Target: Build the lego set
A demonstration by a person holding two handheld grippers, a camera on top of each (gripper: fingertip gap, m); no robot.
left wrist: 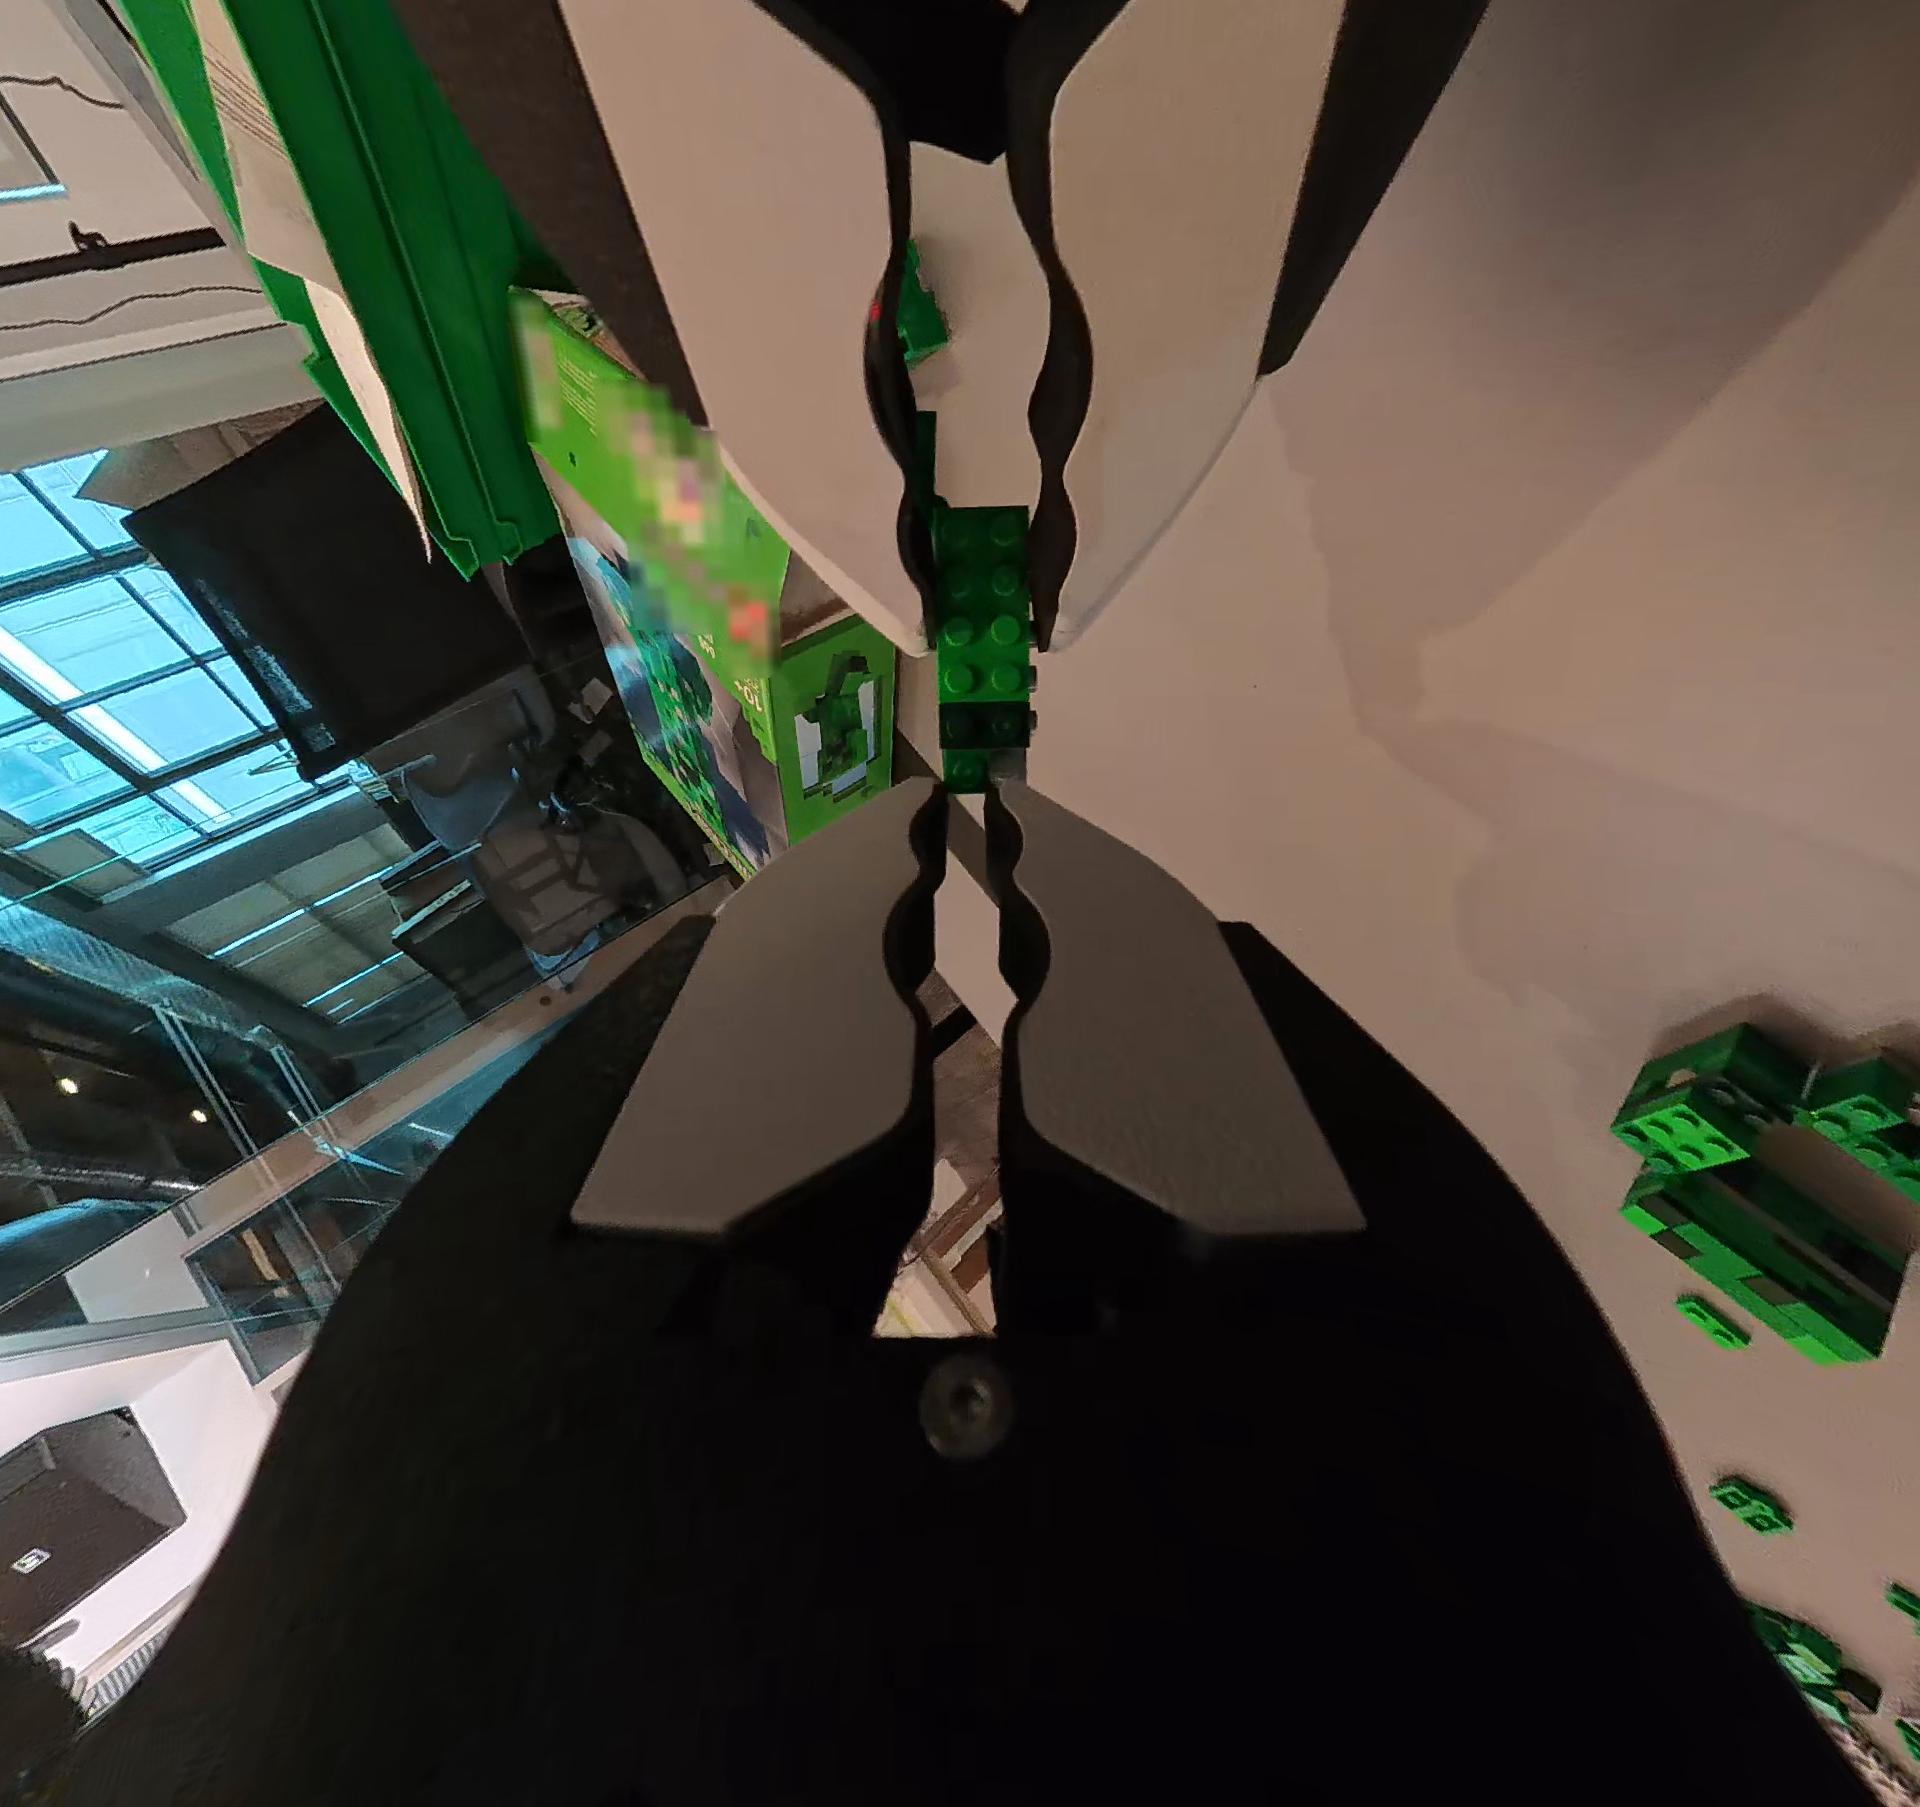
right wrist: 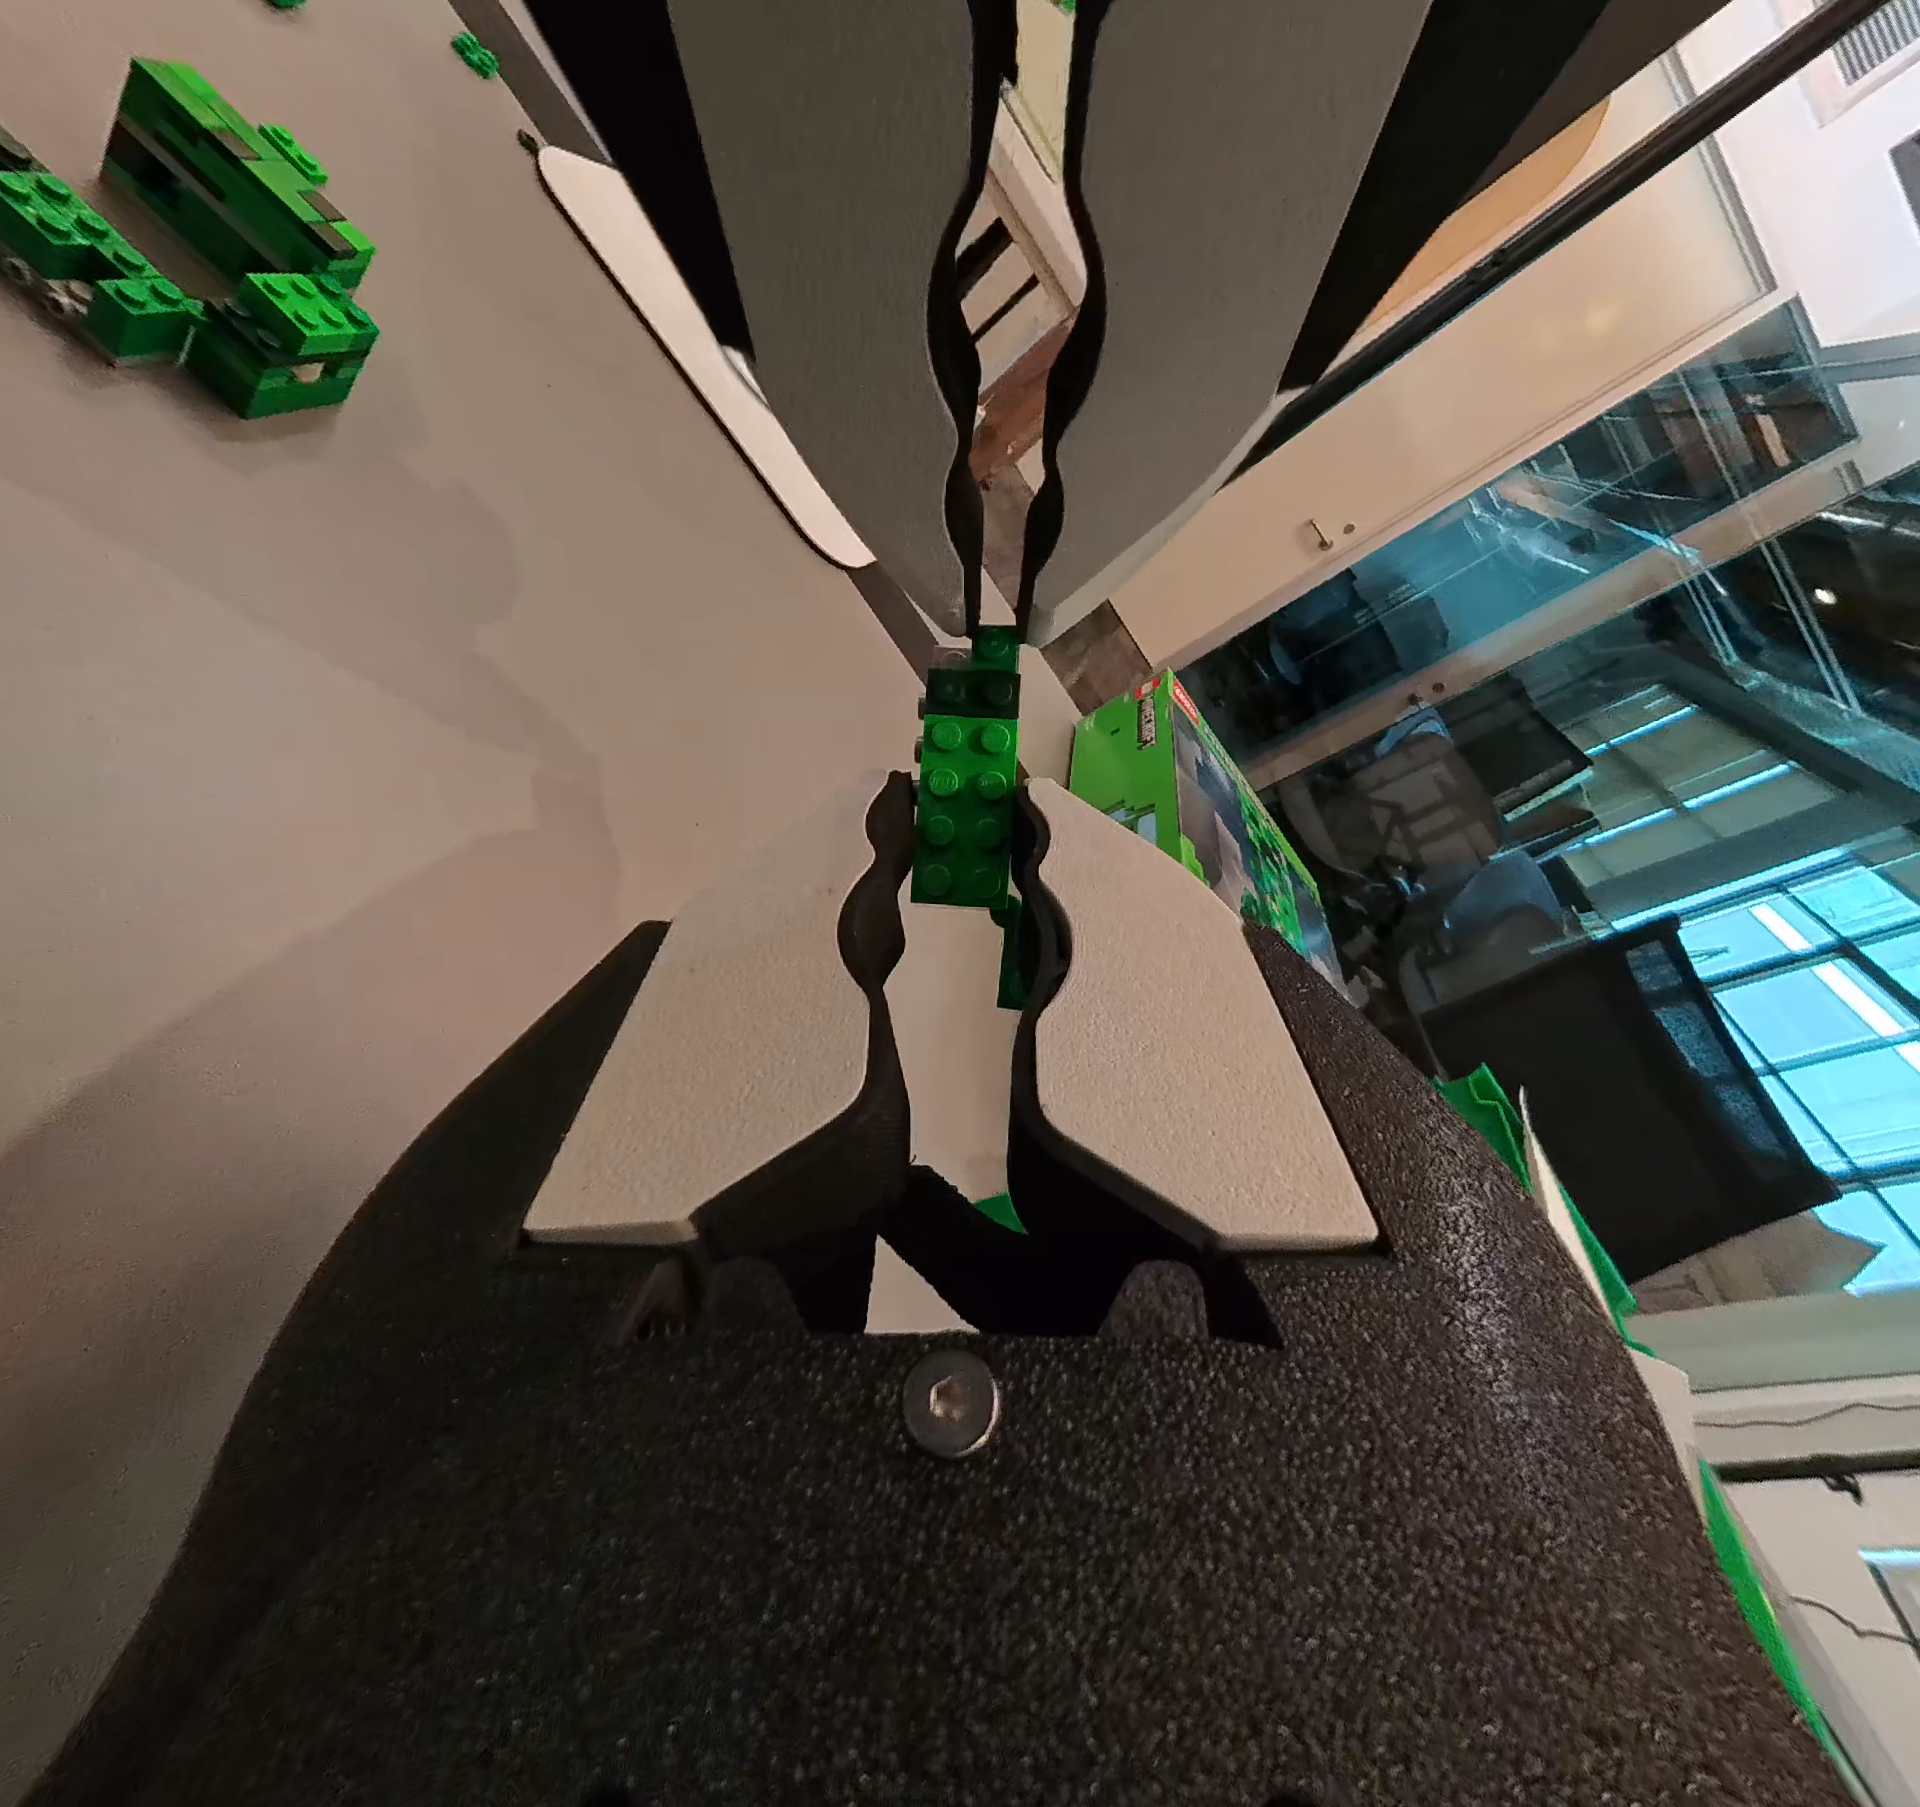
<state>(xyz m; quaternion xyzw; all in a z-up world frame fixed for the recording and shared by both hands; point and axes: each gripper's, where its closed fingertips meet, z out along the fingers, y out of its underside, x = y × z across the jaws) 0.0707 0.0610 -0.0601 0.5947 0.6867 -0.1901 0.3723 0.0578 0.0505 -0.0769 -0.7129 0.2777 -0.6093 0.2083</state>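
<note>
**Both claws on one brick strip, mid-air**

Left claw (left wrist: 971, 789) pinched narrow on one end of the green brick strip (left wrist: 982, 640); right claw (right wrist: 961, 801) clamped the other end, the strip bridging the two above the white table (left wrist: 1455, 614). Strip looked light, rigid and slick-sided, with joints likely to pop if twisted; best gripped across flat sides. Partly built green model (right wrist: 223, 240) sat well apart, loose plates (left wrist: 1751, 1508) near, set box (right wrist: 1174, 770) behind.
</note>
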